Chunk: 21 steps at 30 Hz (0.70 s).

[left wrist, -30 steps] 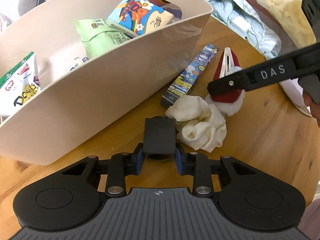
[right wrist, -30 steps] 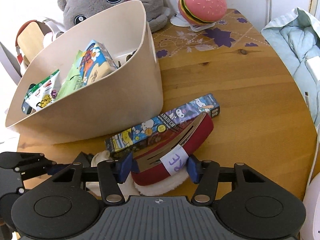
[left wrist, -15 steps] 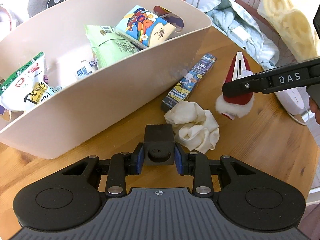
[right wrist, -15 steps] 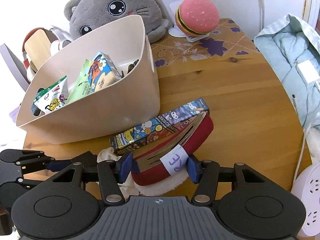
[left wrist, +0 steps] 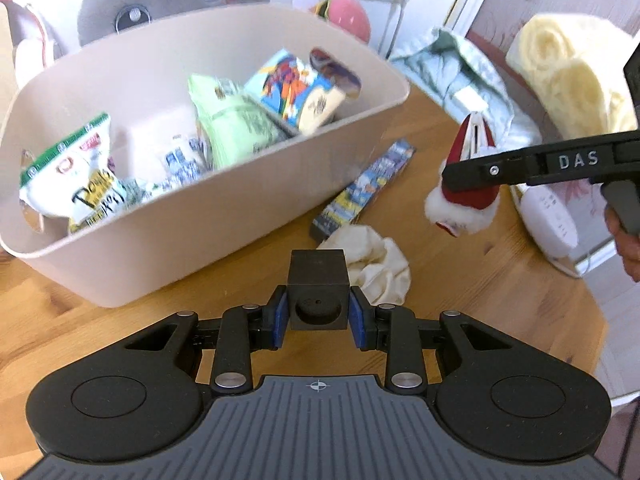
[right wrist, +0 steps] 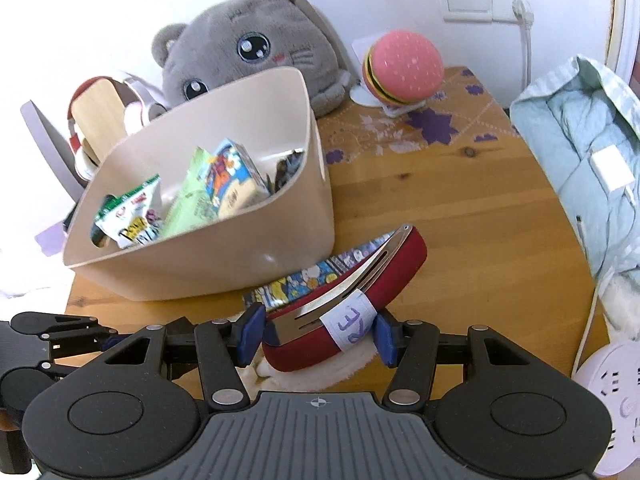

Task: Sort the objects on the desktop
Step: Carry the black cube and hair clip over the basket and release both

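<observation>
My left gripper point(left wrist: 318, 314) is shut on a small black cube point(left wrist: 318, 280) and holds it above the table, just in front of the beige bin point(left wrist: 280, 184). My right gripper point(right wrist: 318, 334) is shut on a red Santa-hat hair clip point(right wrist: 360, 280) with white fur trim and holds it in the air; the clip also shows in the left wrist view point(left wrist: 466, 196). A cartoon-printed long box point(left wrist: 364, 190) and a crumpled cream cloth point(left wrist: 376, 264) lie on the wood table beside the bin. The bin point(right wrist: 200, 256) holds snack packets.
A grey cat plush point(right wrist: 256, 52) and a burger toy point(right wrist: 404, 68) stand behind the bin. A light blue cloth point(right wrist: 592, 160) with a charger lies at the right. A white power strip point(right wrist: 616, 400) sits at the near right edge. Headphones point(right wrist: 112, 112) are at the left.
Both grippers have risen with their loads, so the bin's inside shows more. The hair clip has lifted off the table, away from the long box.
</observation>
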Each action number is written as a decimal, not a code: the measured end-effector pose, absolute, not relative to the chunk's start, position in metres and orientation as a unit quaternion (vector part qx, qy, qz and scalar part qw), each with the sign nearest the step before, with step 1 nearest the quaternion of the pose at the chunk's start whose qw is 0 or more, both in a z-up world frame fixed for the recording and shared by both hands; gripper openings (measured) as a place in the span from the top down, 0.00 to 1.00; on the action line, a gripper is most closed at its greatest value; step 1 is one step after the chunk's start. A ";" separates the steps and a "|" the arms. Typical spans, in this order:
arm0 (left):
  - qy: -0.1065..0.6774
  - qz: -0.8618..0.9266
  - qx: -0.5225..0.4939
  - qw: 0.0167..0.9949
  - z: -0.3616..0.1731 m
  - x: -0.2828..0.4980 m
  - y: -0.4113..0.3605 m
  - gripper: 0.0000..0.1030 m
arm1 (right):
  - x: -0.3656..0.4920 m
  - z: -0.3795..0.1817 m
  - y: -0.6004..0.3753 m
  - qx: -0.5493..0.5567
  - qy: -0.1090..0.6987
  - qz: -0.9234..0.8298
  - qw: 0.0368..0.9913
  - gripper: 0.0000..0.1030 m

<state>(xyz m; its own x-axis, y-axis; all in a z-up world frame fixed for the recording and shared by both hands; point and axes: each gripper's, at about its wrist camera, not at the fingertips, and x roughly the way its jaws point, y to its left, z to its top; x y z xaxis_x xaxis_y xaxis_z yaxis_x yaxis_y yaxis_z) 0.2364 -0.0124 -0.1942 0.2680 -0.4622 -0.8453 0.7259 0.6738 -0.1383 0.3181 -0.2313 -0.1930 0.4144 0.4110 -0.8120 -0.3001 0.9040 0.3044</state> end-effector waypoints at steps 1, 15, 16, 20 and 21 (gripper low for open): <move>0.467 -0.383 0.138 0.785 -0.189 0.236 -0.012 0.69 | 0.317 -0.189 -0.232 0.057 0.495 0.215 0.840 0.48; 0.398 -0.399 0.114 0.818 -0.109 0.239 0.013 0.69 | 0.319 -0.126 -0.213 0.057 0.433 0.277 0.856 0.48; 0.392 -0.396 0.112 0.822 -0.104 0.242 0.015 0.69 | 0.320 -0.122 -0.210 0.054 0.429 0.280 0.857 0.48; 0.371 -0.378 0.104 0.842 -0.089 0.256 0.023 0.69 | 0.330 -0.112 -0.200 0.054 0.416 0.291 0.860 0.48; 0.368 -0.371 0.100 0.847 -0.087 0.261 0.025 0.69 | 0.332 -0.110 -0.197 0.055 0.413 0.293 0.860 0.48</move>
<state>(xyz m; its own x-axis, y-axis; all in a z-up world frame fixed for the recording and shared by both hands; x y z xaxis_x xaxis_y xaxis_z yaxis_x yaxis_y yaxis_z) 0.2609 0.0247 -0.0866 0.4542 -0.5541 -0.6976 0.7016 0.7050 -0.1032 0.3322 -0.1973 -0.1099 0.4869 0.5492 -0.6792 -0.4590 0.8224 0.3361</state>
